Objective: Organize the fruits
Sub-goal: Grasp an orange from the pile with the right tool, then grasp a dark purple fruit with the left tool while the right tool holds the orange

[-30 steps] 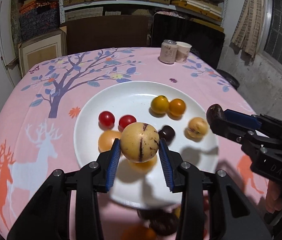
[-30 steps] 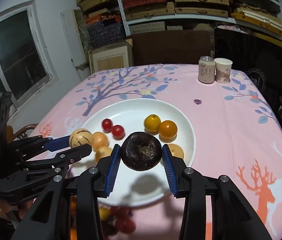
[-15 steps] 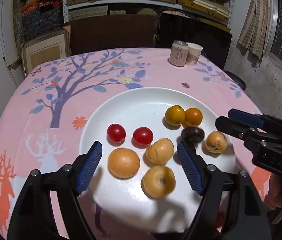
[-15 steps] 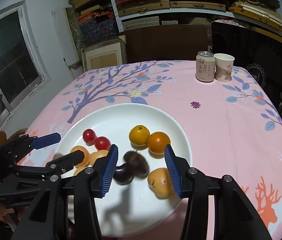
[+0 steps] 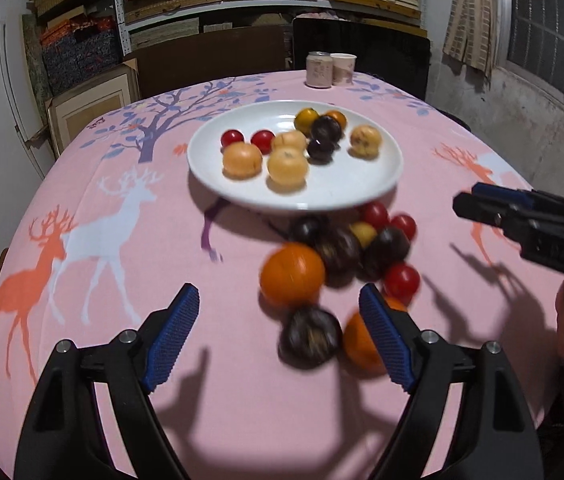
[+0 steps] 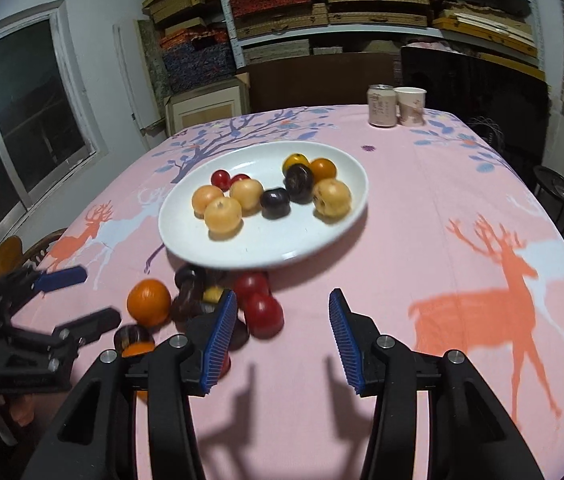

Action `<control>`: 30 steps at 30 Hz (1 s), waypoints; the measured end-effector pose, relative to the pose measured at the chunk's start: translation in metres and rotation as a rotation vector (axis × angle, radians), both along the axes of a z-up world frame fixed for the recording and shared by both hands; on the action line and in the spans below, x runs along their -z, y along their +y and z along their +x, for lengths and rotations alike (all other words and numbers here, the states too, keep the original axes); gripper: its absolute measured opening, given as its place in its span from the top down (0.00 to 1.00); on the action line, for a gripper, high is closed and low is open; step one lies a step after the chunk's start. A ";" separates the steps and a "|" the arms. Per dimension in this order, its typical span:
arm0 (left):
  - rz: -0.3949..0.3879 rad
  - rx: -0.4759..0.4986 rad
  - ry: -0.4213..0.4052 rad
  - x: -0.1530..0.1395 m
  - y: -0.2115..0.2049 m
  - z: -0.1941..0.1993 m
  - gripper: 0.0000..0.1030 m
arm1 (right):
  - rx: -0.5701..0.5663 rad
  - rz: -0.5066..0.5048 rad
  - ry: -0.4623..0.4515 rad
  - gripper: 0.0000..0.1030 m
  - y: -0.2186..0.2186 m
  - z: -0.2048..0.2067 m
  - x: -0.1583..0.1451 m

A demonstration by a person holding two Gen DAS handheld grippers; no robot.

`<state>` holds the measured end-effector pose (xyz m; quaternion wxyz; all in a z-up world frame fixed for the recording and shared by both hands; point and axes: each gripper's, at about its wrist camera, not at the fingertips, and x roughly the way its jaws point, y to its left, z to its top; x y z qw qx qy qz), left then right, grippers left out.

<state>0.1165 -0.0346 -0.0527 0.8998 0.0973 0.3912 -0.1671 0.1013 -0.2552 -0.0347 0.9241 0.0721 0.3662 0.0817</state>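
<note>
A white plate (image 5: 346,184) (image 6: 306,240) holds several fruits: yellow-tan round ones, red cherry tomatoes, small oranges and dark passion fruits. A loose pile lies on the pink cloth in front of the plate: an orange (image 5: 292,274) (image 6: 149,302), dark passion fruits (image 5: 309,342), red tomatoes (image 5: 401,279) (image 6: 263,314). My left gripper (image 5: 278,334) is open and empty, just before the pile. My right gripper (image 6: 282,340) is open and empty, right of the pile. It also shows in the left wrist view (image 5: 482,204).
A can (image 6: 381,105) and a paper cup (image 6: 410,106) stand at the table's far edge. Shelves with boxes fill the back wall. A wooden chair (image 6: 6,256) stands at the left. The table is round, its edge falls away near me.
Both grippers let go of their fruits, the yellow one and the dark passion fruit, onto the plate, opened wide and pulled back toward me, away from the plate to the loose pile.
</note>
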 end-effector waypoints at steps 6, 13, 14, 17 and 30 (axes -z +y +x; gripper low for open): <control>0.037 -0.060 -0.006 0.018 0.007 -0.028 0.22 | -0.096 0.023 0.047 0.53 0.030 -0.031 0.016; -0.003 -0.159 0.019 0.015 0.040 -0.024 0.23 | -0.267 -0.116 0.035 0.53 0.089 -0.042 0.021; 0.002 -0.158 0.016 0.014 0.040 -0.024 0.23 | -0.273 -0.120 0.040 0.53 0.094 -0.039 0.022; 0.021 -0.161 0.012 0.014 0.038 -0.024 0.24 | -0.280 -0.127 0.055 0.53 0.104 -0.030 0.022; 0.011 -0.111 0.034 0.020 0.026 -0.019 0.24 | -0.228 -0.074 0.038 0.55 0.088 -0.033 0.022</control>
